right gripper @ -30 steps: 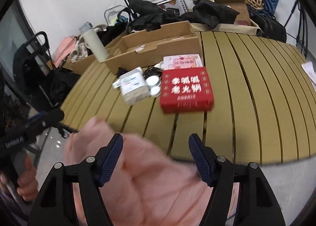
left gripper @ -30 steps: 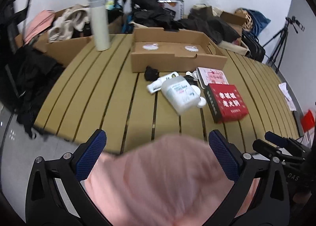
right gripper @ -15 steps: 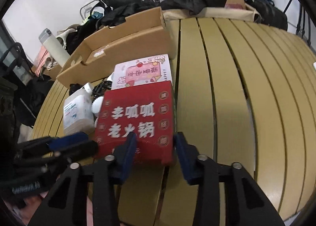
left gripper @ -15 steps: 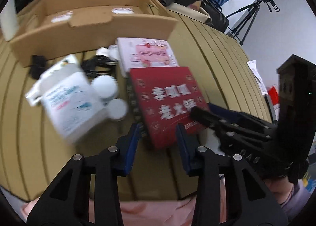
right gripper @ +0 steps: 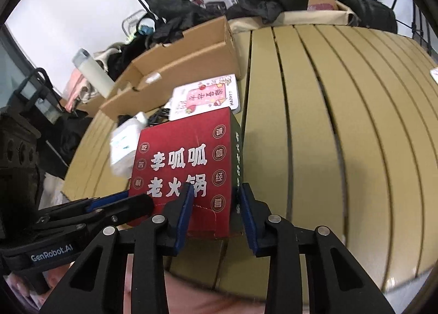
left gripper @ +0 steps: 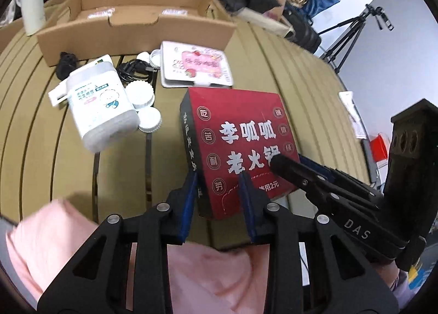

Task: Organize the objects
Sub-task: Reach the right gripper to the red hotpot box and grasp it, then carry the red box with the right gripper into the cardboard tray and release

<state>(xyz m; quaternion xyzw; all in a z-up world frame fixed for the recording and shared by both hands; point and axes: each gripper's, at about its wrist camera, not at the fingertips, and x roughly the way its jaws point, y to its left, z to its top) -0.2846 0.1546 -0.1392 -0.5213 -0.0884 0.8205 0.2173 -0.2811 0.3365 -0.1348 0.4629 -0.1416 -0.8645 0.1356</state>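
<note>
A red box with white Chinese characters [left gripper: 241,138] is tilted up off the slatted table. My left gripper [left gripper: 219,185] is shut on its near left corner. My right gripper [right gripper: 215,197] is shut on its near right corner and also shows in the left wrist view [left gripper: 287,163]. The box also shows in the right wrist view [right gripper: 186,166]. A white bottle [left gripper: 101,103] lies on its side left of the box. A white and pink card box [left gripper: 195,67] lies behind it. An open cardboard tray [left gripper: 131,16] stands at the back.
Two white round caps [left gripper: 141,93], a black cable [left gripper: 134,70] and a small black object [left gripper: 65,63] lie near the bottle. A tall white flask [left gripper: 32,4] stands at the back left. Dark clothes and boxes crowd the far edge. A tripod [left gripper: 353,29] stands right.
Both grippers came in from the table's edge, closed on the red box's near corners and lifted its near end. The pink sleeve dropped out of the middle of the views.
</note>
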